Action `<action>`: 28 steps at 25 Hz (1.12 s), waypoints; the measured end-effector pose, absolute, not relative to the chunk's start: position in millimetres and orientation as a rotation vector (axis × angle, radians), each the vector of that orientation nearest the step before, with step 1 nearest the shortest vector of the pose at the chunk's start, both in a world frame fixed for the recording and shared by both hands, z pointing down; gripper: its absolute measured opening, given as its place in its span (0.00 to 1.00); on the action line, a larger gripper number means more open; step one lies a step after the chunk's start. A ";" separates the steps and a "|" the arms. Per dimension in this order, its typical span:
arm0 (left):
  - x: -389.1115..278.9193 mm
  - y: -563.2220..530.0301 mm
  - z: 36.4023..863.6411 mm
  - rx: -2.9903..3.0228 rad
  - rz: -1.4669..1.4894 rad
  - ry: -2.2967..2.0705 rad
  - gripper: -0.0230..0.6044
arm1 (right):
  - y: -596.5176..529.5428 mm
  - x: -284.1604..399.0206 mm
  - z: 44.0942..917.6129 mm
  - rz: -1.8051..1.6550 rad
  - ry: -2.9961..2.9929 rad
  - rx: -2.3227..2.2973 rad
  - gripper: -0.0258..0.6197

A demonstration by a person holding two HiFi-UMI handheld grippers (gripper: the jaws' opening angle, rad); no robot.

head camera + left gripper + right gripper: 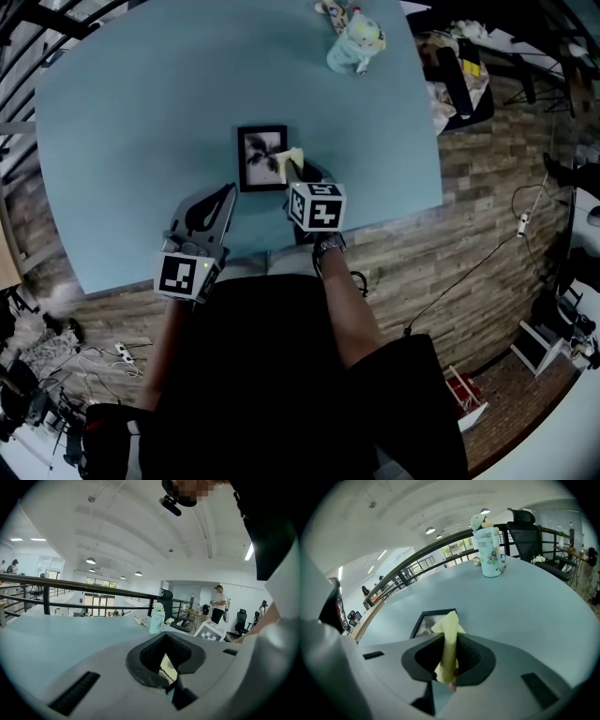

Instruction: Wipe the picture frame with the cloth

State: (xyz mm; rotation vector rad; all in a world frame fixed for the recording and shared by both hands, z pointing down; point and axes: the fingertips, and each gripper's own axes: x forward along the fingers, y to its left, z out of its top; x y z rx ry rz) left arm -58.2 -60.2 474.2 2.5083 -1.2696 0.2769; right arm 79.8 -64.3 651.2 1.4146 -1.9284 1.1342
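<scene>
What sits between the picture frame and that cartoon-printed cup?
Nothing: only bare blue tabletop separates picture frame and cup, clear in the head view and right gripper view.

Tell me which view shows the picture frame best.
Head view: nearly the whole picture frame lies flat, seen from above. The right gripper view shows only its left side behind the cloth; the left gripper view doesn't clearly show it.

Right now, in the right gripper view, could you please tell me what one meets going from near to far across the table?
The yellow cloth clamped in the jaws → black picture frame → mint cartoon bottle → black office chair behind it.
</scene>
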 end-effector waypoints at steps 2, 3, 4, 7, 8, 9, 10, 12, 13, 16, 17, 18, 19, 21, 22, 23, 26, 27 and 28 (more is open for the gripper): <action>-57.1 -60.2 474.1 2.508 0.275 -1.267 0.03 | -64.2 84.7 649.9 1.133 -1.922 1.428 0.13; -57.0 -59.7 474.3 2.505 0.274 -1.267 0.03 | -64.1 86.0 648.7 1.132 -1.922 1.433 0.13; -57.2 -59.0 474.5 2.503 0.275 -1.267 0.03 | -64.1 86.4 647.2 1.131 -1.925 1.435 0.13; -58.4 -57.6 475.1 2.502 0.274 -1.276 0.03 | -64.3 80.8 642.6 1.119 -1.950 1.420 0.13; -59.2 -57.6 475.1 2.502 0.273 -1.282 0.03 | -64.3 76.4 641.8 1.114 -1.961 1.407 0.13; -60.5 -57.4 474.9 2.501 0.271 -1.288 0.03 | -63.9 70.9 641.5 1.109 -1.971 1.389 0.13; -62.0 -56.9 474.6 2.498 0.269 -1.295 0.03 | -63.0 64.7 641.5 1.104 -1.981 1.369 0.13; -65.5 -55.6 473.9 2.491 0.266 -1.308 0.03 | -60.4 51.7 642.2 1.096 -1.998 1.330 0.13; -67.5 -55.0 473.5 2.487 0.263 -1.316 0.03 | -59.4 45.1 642.5 1.092 -2.007 1.311 0.13; -75.3 -52.8 473.1 2.475 0.258 -1.346 0.03 | -57.4 26.3 642.9 1.082 -2.034 1.257 0.13; -78.4 -51.8 473.2 2.468 0.257 -1.357 0.03 | -56.8 21.0 642.8 1.079 -2.041 1.241 0.13; -81.6 -50.8 473.4 2.460 0.256 -1.368 0.03 | -56.4 16.0 642.7 1.075 -2.048 1.226 0.13; -84.9 -49.8 473.5 2.452 0.255 -1.379 0.03 | -56.2 11.2 642.5 1.070 -2.055 1.212 0.13; -91.5 -47.9 473.4 2.437 0.254 -1.400 0.03 | -56.0 1.7 641.5 1.060 -2.068 1.184 0.13; -94.7 -47.0 473.3 2.429 0.254 -1.410 0.03 | -56.0 -3.0 641.0 1.057 -2.074 1.171 0.13; -97.6 -46.1 473.3 2.421 0.254 -1.419 0.03 | -55.9 -7.5 640.8 1.053 -2.079 1.158 0.13; -103.9 -43.1 474.6 2.407 0.250 -1.442 0.03 | -54.1 -20.0 642.3 1.047 -2.094 1.120 0.13; -105.7 -41.7 475.5 2.403 0.250 -1.447 0.03 | -53.0 -24.0 643.1 1.044 -2.098 1.108 0.13; -107.7 -40.2 476.4 2.397 0.251 -1.451 0.03 | -51.7 -28.0 644.2 1.042 -2.101 1.097 0.13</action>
